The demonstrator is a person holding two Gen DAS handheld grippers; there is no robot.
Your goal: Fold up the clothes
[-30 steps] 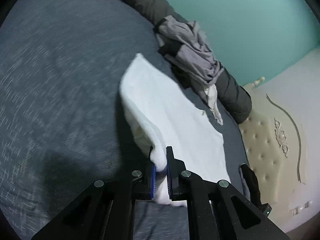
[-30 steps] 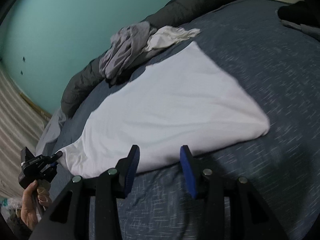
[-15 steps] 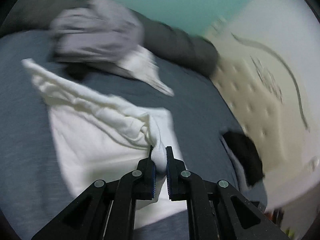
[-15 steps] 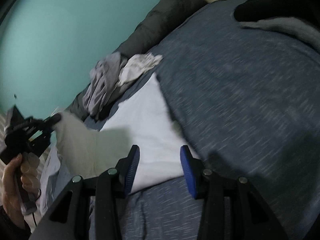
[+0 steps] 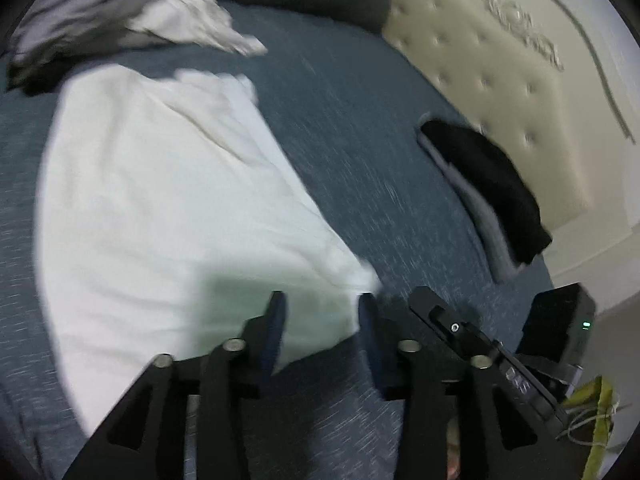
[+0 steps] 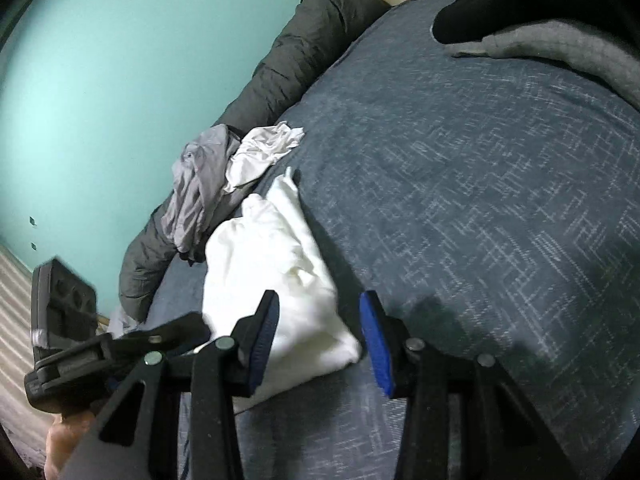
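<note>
Beside the crumpled grey clothes (image 6: 196,196), the folded white garment (image 6: 280,280) is lying on the blue bedspread (image 6: 480,200); the left gripper (image 5: 320,320) is opening to release it, while the right gripper (image 6: 318,332) is hovering spread, holding nothing.

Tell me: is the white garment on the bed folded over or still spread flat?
Folded over. The white garment lies doubled on the blue bedspread, with a rounded fold edge and a layered top corner.
</note>
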